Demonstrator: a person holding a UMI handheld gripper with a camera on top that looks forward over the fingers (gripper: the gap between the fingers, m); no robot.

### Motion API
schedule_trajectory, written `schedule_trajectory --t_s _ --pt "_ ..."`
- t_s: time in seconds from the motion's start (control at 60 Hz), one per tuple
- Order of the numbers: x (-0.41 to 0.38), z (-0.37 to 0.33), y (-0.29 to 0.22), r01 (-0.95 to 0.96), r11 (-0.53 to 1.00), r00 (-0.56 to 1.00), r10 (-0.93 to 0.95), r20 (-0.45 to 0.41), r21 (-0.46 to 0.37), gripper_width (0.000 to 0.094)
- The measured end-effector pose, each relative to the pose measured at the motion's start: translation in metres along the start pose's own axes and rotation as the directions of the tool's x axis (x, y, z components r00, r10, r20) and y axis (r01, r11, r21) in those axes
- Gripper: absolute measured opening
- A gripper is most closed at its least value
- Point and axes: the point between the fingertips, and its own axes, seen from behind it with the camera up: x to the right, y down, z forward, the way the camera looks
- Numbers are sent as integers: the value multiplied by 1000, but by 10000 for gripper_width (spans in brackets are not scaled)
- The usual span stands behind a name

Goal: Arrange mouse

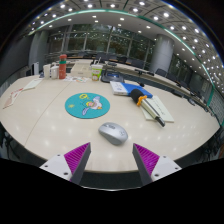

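A grey computer mouse (pixel 113 132) lies on the pale table (pixel 40 120), just ahead of my fingers and a little above the gap between them. A round teal mouse mat (pixel 88 104) with a cartoon figure lies beyond the mouse, slightly to its left. My gripper (pixel 111 157) is open and empty; its fingers (pixel 76 156) with magenta pads stand wide apart, short of the mouse and not touching it.
Papers and books with an orange-handled tool (pixel 143 98) lie beyond the mouse to the right. Bottles and boxes (pixel 62 70) stand at the table's far left. A sheet of paper (pixel 22 90) lies at the left. Office desks fill the background.
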Motion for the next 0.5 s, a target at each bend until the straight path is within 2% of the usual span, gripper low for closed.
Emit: schedule_trajectory --t_s 0.15,0.5 --pt "16 50 4 -2 999 999 4 36 -44 860" --pt "14 111 -23 23 999 992 -20 125 -25 856"
